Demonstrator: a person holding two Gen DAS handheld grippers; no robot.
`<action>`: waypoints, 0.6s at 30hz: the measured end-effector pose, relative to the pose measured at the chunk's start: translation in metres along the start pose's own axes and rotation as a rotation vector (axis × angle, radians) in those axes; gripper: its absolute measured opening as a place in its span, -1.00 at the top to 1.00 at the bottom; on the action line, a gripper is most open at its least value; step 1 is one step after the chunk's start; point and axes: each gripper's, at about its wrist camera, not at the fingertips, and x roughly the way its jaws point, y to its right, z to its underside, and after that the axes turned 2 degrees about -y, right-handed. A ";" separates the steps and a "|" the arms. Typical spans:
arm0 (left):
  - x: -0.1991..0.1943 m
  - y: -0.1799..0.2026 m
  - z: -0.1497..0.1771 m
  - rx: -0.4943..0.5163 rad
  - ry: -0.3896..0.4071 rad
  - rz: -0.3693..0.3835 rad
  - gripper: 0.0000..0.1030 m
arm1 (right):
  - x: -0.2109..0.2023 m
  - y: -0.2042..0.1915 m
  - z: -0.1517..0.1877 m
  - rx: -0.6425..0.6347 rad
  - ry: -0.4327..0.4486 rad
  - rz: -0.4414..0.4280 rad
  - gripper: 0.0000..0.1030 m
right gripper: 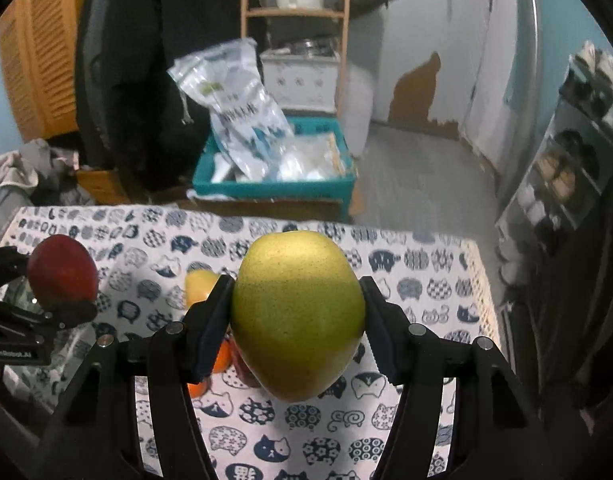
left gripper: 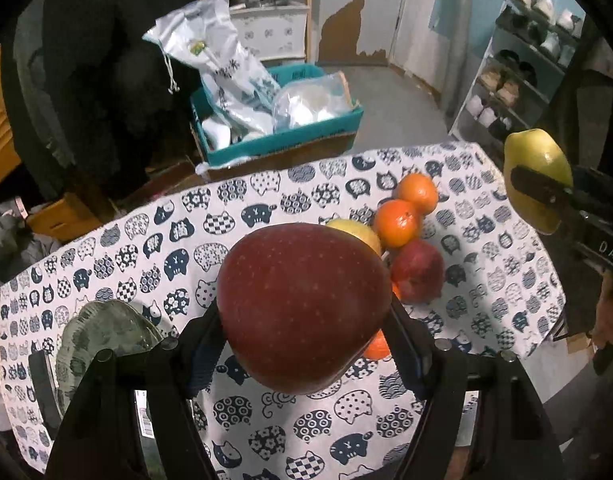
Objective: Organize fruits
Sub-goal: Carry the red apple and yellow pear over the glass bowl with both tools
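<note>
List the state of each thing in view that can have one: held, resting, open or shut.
left hand-held gripper: shut on red apple
red apple: held, off the table
right hand-held gripper: shut on green apple
green apple: held, off the table
fruit pile: resting on tablecloth
glass plate: resting on tablecloth, empty

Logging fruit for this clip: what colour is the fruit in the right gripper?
Yellow-green with fine dark speckles; the fruit shows best in the right wrist view.
</note>
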 end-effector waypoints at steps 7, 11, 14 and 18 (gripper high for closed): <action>-0.034 0.005 0.000 0.024 0.079 -0.006 -0.46 | -0.027 -0.016 -0.010 -0.016 0.063 -0.046 -0.20; -0.047 0.003 0.001 0.018 0.104 0.007 -0.46 | -0.037 -0.020 -0.013 -0.016 0.087 -0.071 -0.20; -0.052 -0.002 0.002 0.001 0.103 0.025 -0.46 | -0.046 -0.026 -0.017 -0.017 0.112 -0.089 -0.20; -0.058 -0.009 0.005 -0.016 0.109 0.025 -0.46 | -0.052 -0.032 -0.024 -0.025 0.135 -0.107 -0.20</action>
